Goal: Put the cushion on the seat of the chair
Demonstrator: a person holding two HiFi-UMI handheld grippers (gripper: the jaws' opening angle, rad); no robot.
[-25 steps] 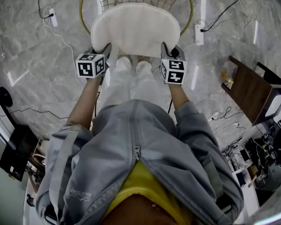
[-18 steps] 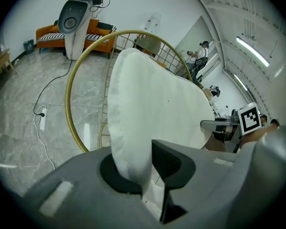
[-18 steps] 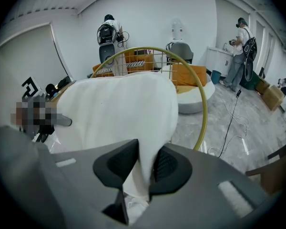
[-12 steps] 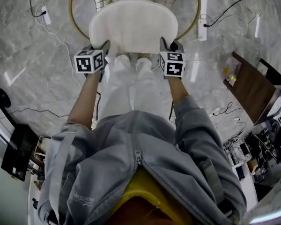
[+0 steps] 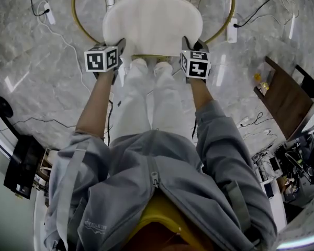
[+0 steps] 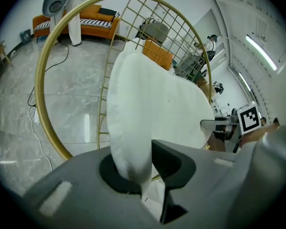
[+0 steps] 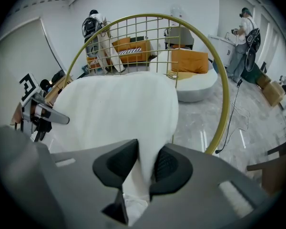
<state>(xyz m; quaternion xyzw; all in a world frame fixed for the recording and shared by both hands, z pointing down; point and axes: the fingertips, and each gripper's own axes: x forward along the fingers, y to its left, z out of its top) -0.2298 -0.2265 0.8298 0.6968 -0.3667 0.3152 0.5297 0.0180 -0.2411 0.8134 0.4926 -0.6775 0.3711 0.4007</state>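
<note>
Fingers (image 6: 115,173) of your left gripper (image 6: 138,171) are closed almost fully on the left edge of the white cushion (image 5: 153,21), and the fabric is pinched between them. In the head view, this gripper's marker cube (image 5: 102,60) sits at the cushion's near left corner. The cushion spans from one gripper to the other and lies roughly flat, held inside the round gold frame of the chair (image 6: 38,82). The wire-grid back of the chair rises beyond the cushion's far edge. The cushion covers the seat, so you cannot tell from any view whether it rests on the seat or is held just above it. Your legs in white trousers (image 5: 152,103) stand at the near edge of the cushion, between the two grippers. Fingers (image 7: 168,166) of your right gripper (image 7: 144,166) stand slightly wider than those of the left and are clamped on the cushion's right edge, with a fold of fabric bunched between them. At the right, a white power strip (image 5: 231,33) lies on the grey marble floor (image 5: 36,77), just outside the gold frame.
</note>
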